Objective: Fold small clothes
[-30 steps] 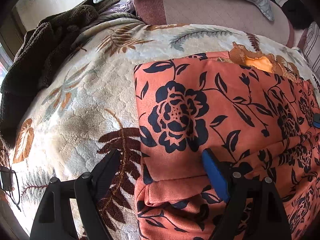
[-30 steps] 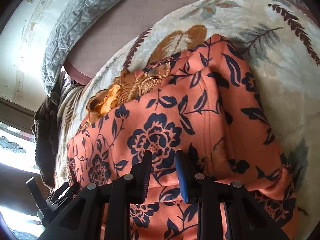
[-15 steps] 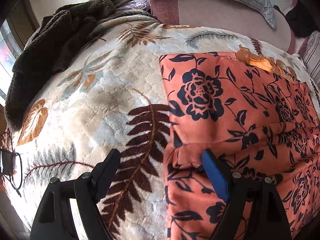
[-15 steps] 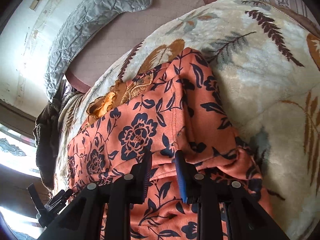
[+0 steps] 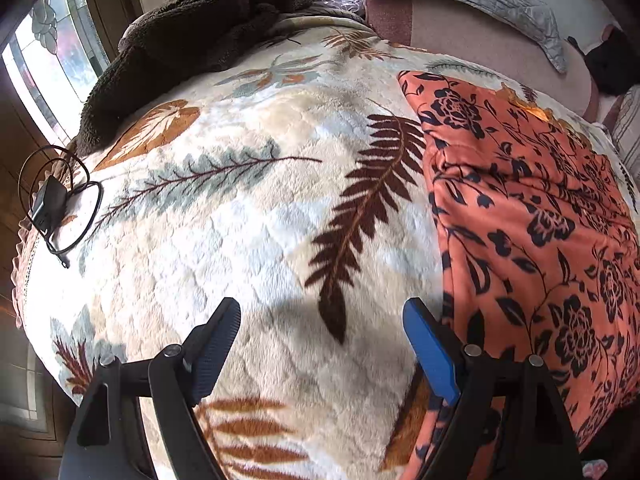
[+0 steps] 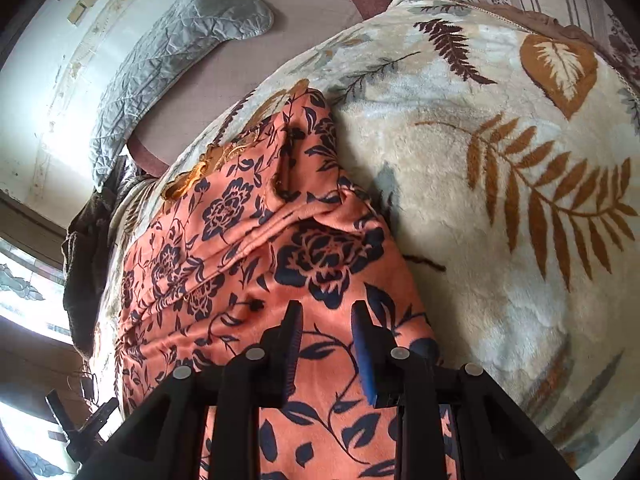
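Garment (image 5: 532, 216) on blanket (image 5: 248, 208), left tool (image 5: 322, 344) empty

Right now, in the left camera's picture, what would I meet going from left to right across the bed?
Black charger with its looped cable → grey-blue fern print → dark brown fern print → orange garment with dark flowers, all lying on the cream leaf-patterned blanket.
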The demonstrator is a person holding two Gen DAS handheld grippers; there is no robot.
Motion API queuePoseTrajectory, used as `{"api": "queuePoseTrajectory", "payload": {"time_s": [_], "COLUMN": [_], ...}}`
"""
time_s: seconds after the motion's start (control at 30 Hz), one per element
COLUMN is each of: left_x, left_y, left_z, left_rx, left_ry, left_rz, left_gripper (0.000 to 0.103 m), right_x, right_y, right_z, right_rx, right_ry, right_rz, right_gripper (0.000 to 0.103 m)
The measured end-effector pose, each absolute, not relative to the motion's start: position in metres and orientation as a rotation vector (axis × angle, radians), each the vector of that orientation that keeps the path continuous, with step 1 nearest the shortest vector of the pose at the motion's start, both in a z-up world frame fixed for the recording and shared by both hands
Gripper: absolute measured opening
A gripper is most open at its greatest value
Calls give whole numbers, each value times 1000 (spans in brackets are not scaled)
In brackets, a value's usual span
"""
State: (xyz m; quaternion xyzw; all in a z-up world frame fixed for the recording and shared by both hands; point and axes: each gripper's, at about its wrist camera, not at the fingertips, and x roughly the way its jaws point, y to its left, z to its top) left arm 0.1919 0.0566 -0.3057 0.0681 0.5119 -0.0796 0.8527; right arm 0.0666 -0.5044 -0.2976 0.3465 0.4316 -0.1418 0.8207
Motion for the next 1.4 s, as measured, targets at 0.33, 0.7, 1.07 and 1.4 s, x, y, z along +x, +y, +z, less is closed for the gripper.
{"api": "queuePoseTrajectory", "payload": {"time_s": [0.33,0.7,1.07,1.4], "left_x": [123,92,93,99], "left_y": [52,22,19,41], "left_z": [-315,-327,-331,-330], "left_rx": [82,104,70,-91], "left_ry": [1148,1215,1260,1304], "left_rz": [-401,-560,-556,-537], "left_gripper": [85,49,63,9], "right_x": [11,-47,-73,-68], "right_y": [-482,-475,-489,-458], "right_z": [-308,-305,-340,-326], "right_rx": [679,621,777,573], "right_ry": [957,984,1159,1219], "right_rz": [-271,-284,-285,-312], "right_gripper": [73,73,73,7]}}
